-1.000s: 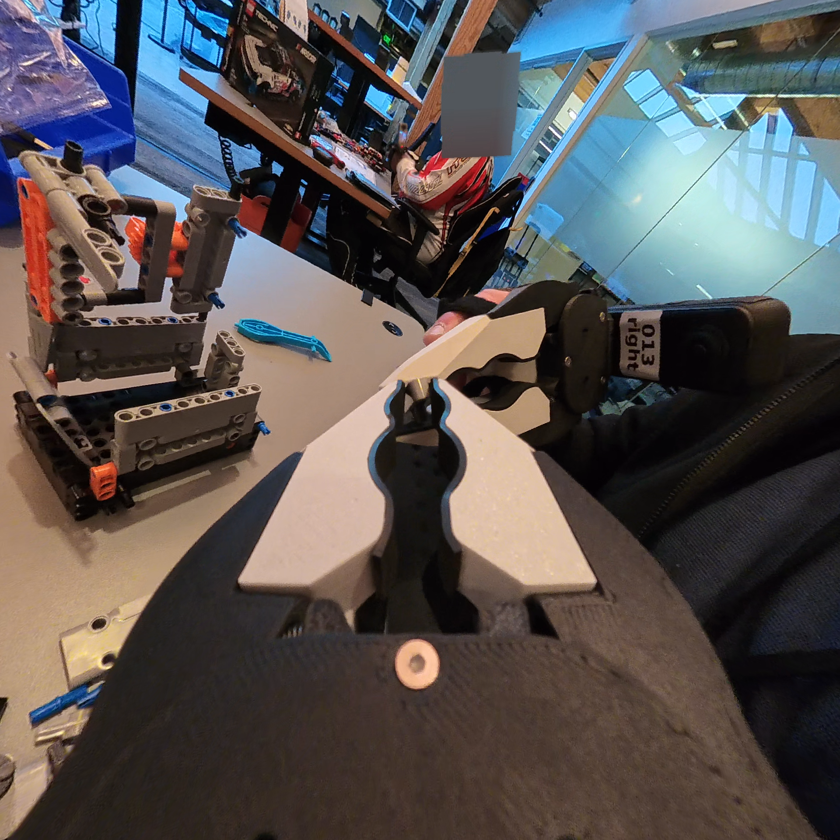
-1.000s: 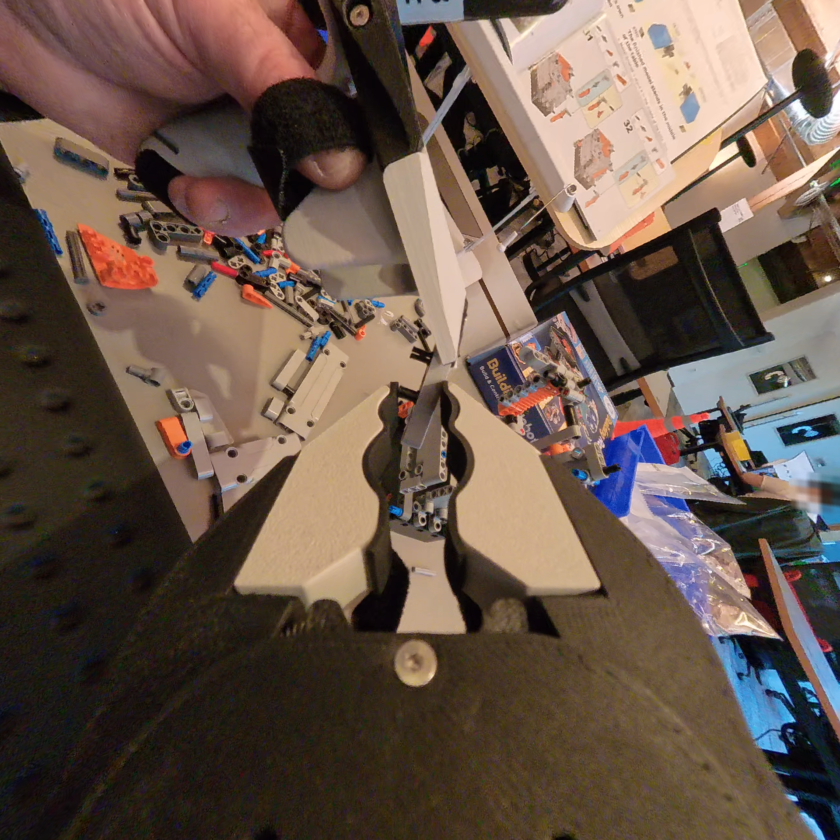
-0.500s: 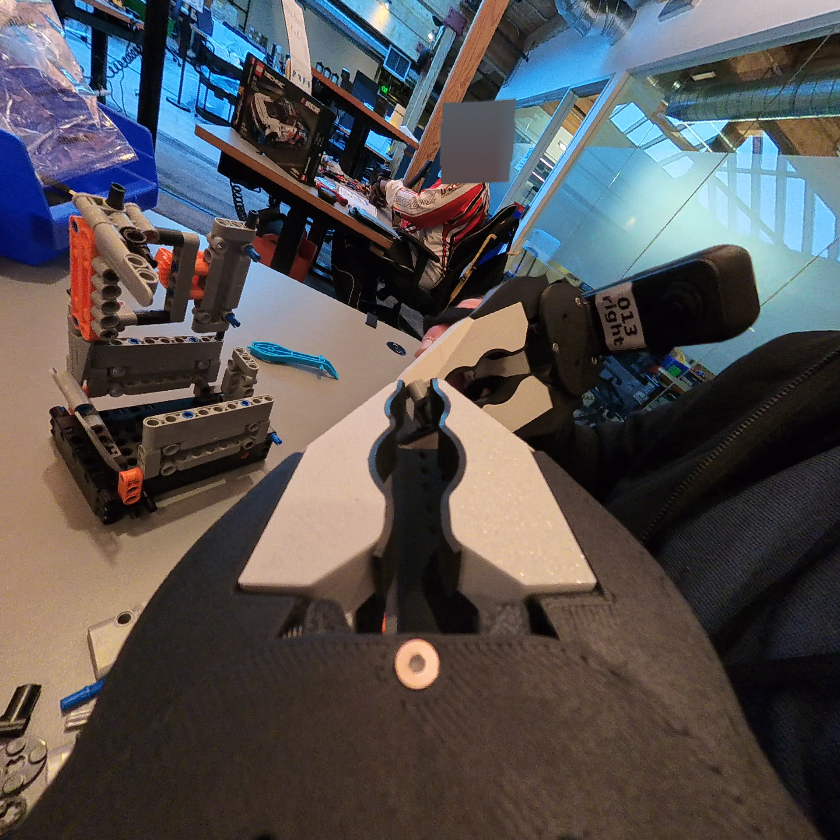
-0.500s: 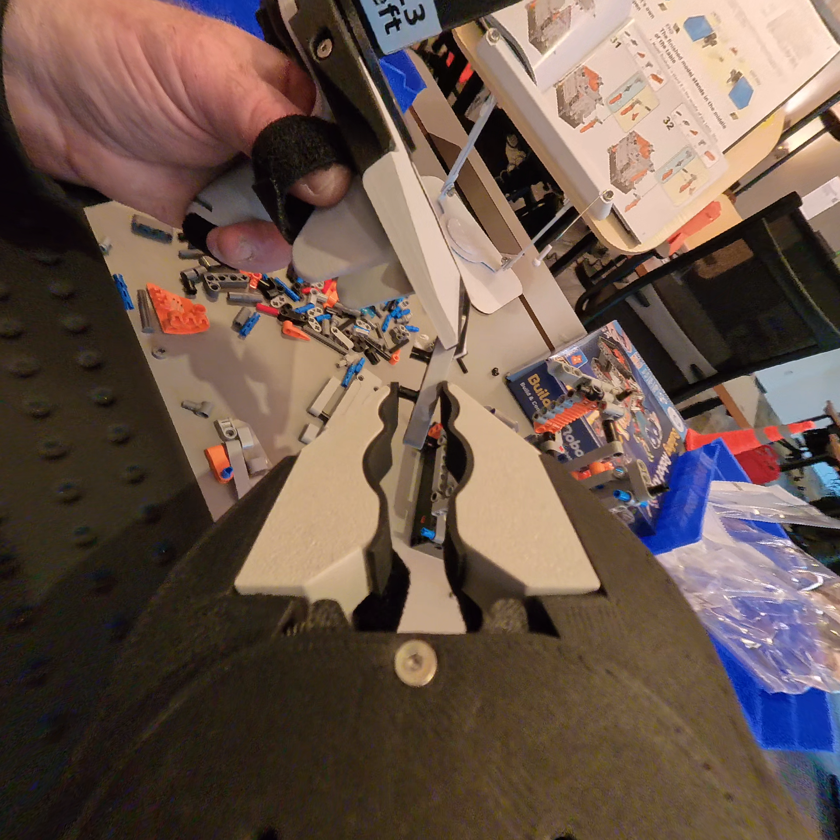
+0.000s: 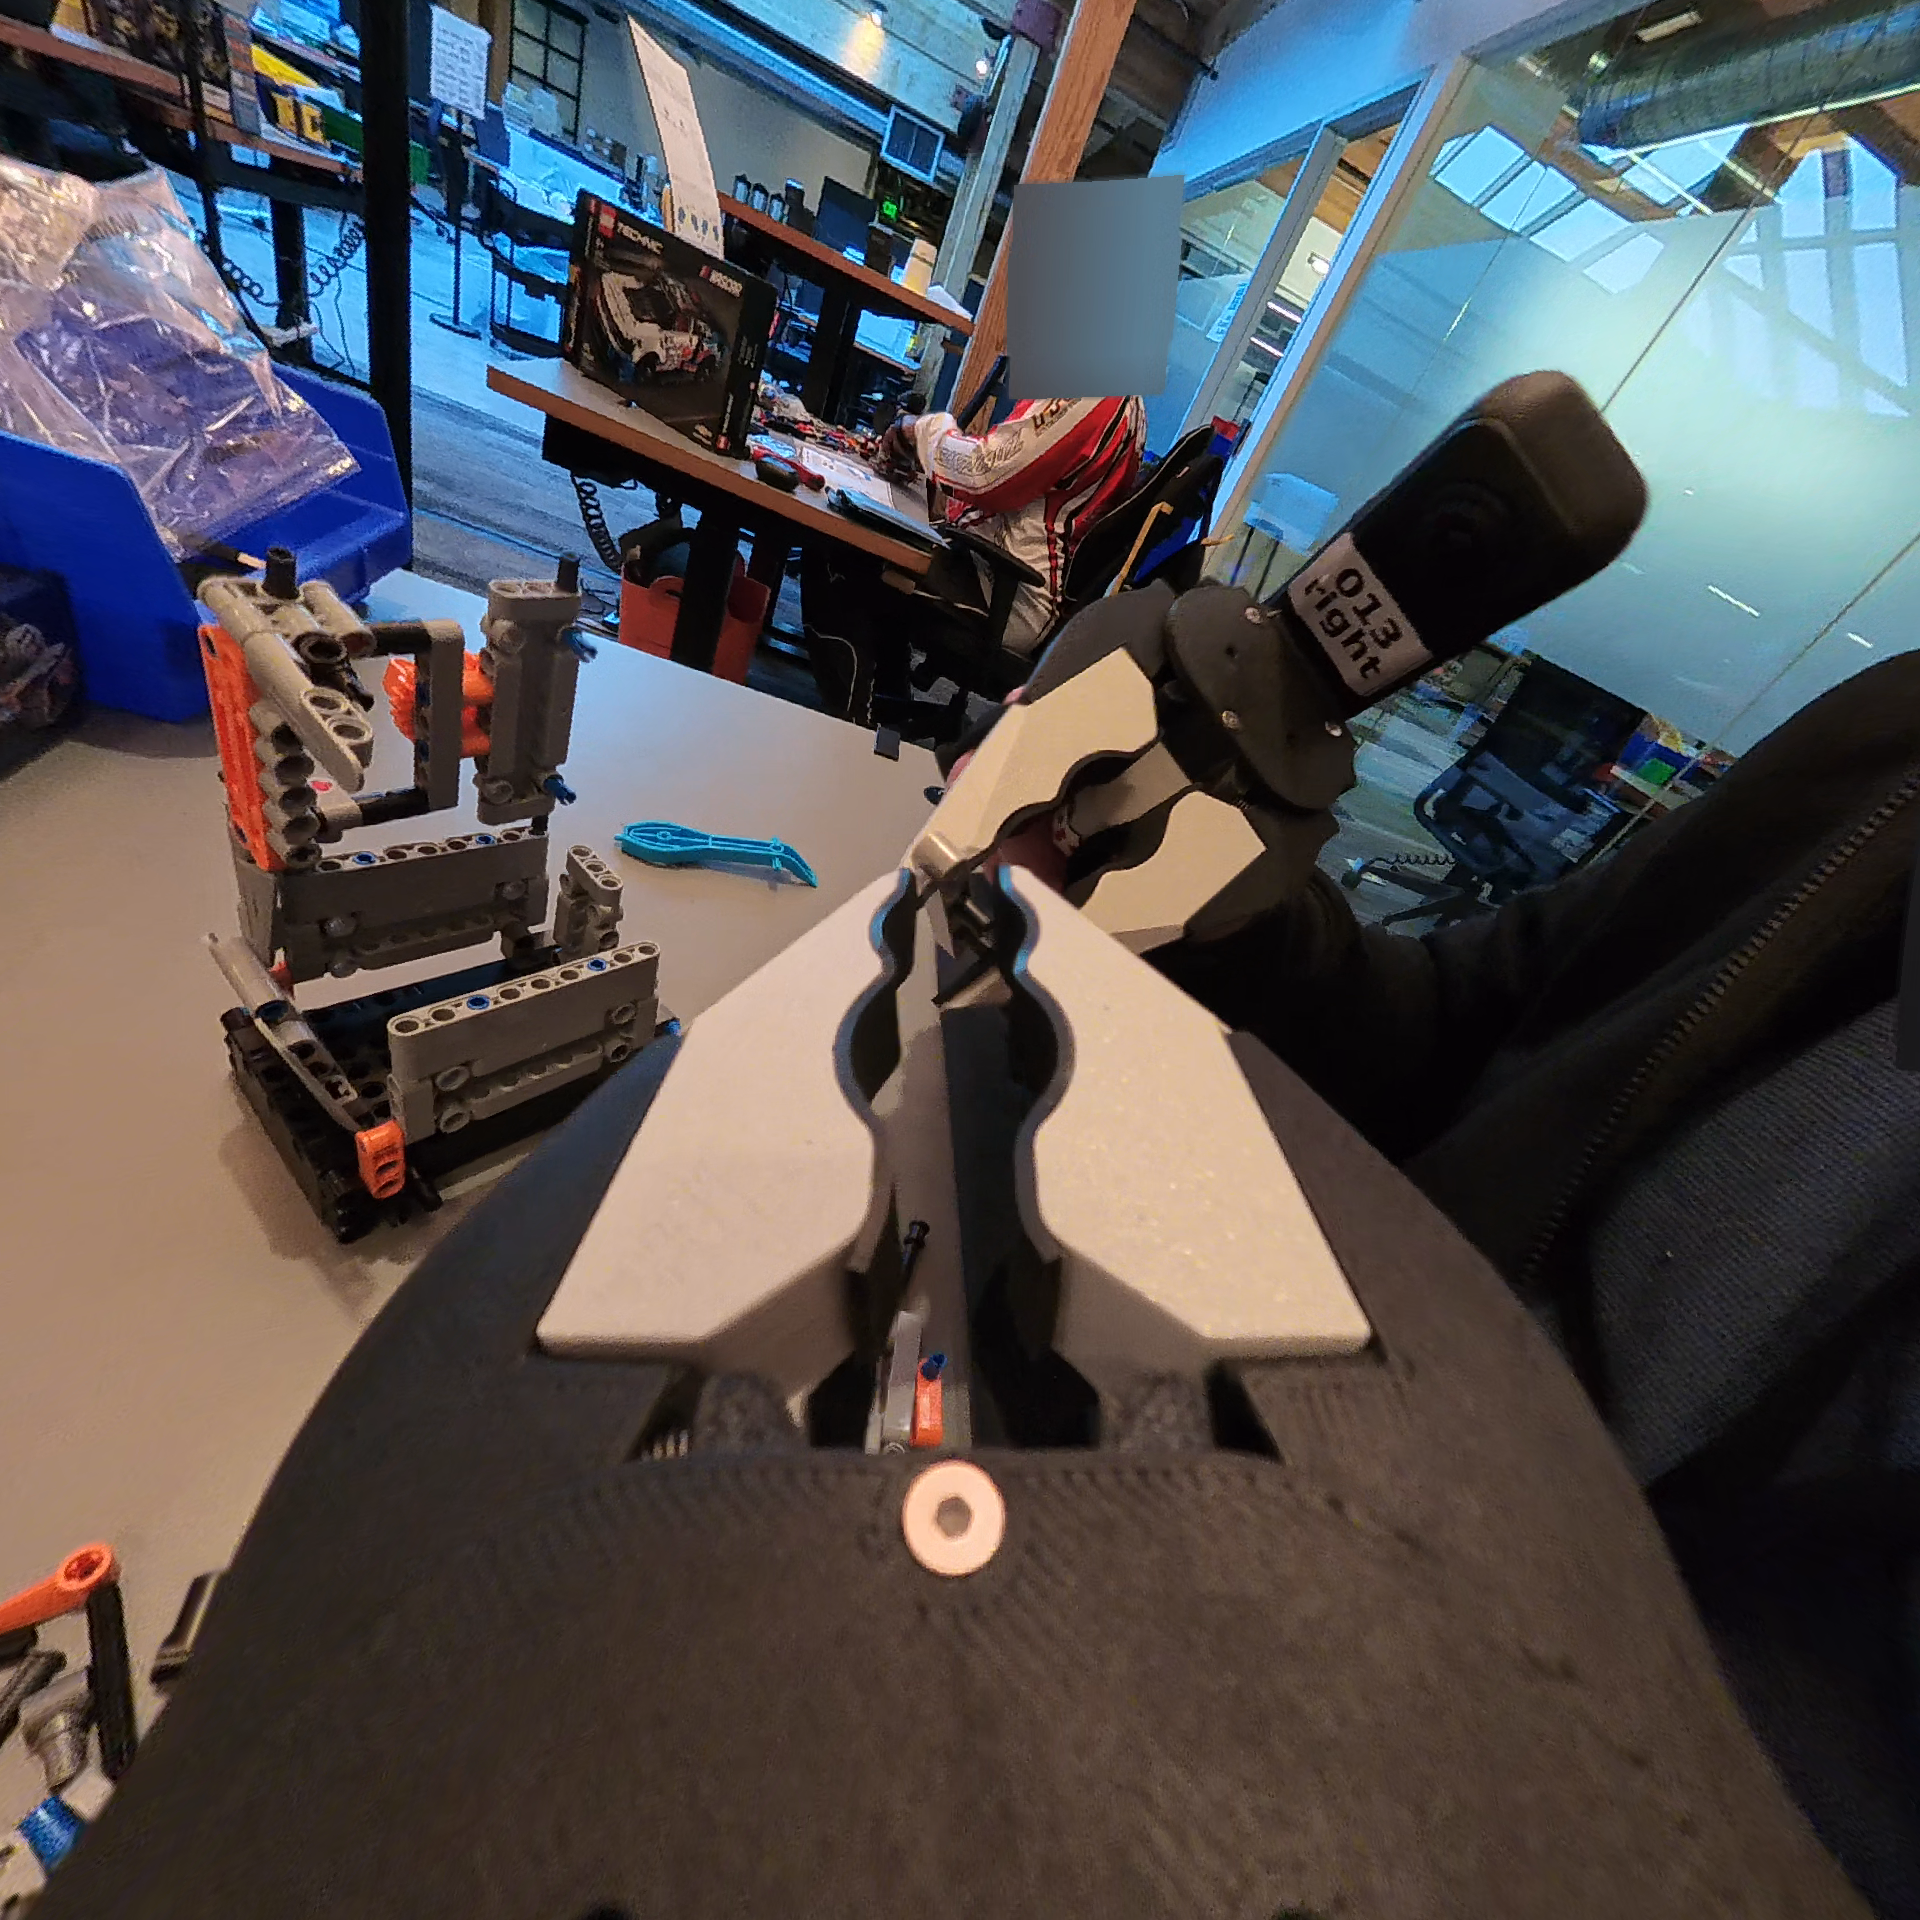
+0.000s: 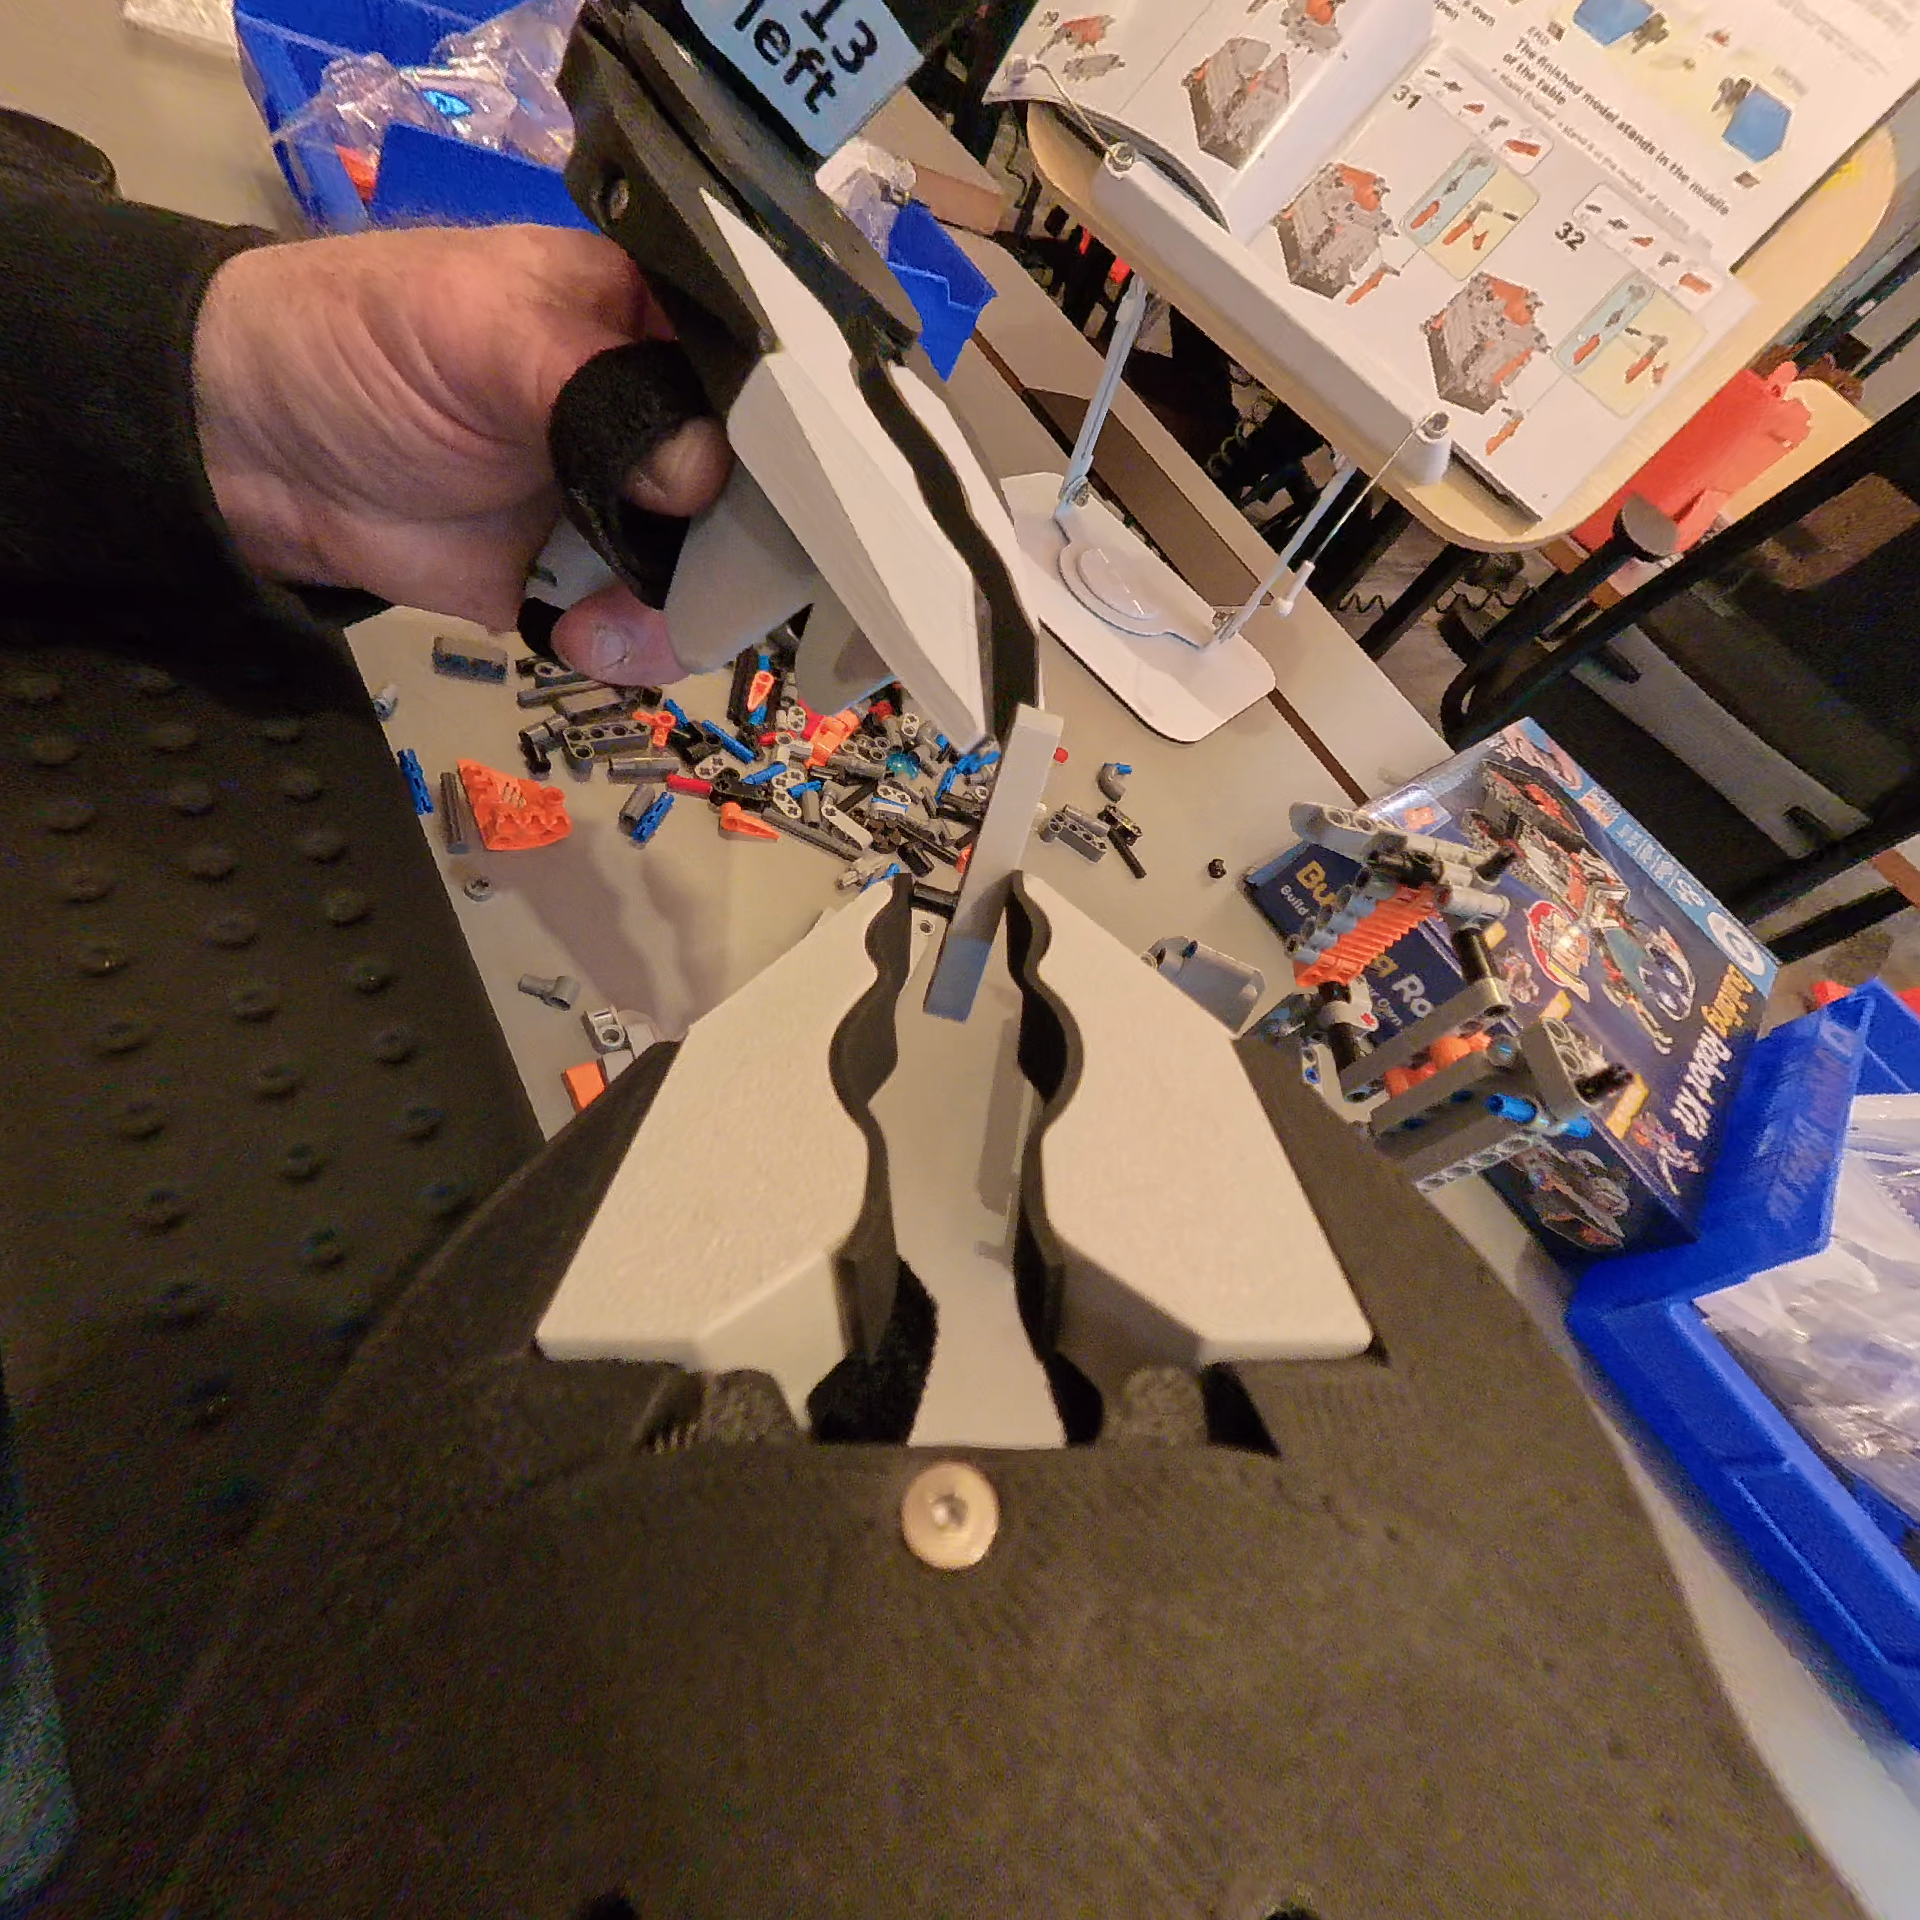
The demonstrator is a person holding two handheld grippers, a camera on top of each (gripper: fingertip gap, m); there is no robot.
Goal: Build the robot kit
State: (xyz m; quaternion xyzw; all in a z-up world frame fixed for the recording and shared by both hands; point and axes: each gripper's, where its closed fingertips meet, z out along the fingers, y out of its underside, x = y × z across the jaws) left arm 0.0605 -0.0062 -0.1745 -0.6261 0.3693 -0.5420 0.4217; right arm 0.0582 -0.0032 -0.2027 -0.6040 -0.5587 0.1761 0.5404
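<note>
Left of frame, a grey-and-orange brick model (image 5: 416,883) stands on the grey table (image 5: 125,1195). At centre, the left gripper (image 5: 956,914) and right gripper (image 6: 961,904) meet tip to tip above the table, both pinching one flat grey plate (image 6: 992,862). Loose bricks (image 6: 748,769) lie scattered below.

Print is borne by a white sticker (image 5: 1351,623) (upper right), a black box (image 5: 665,312) and an open booklet (image 6: 1455,208).

Grey table (image 5: 125,1039) (brick model (image 5: 416,883) atop)
</note>
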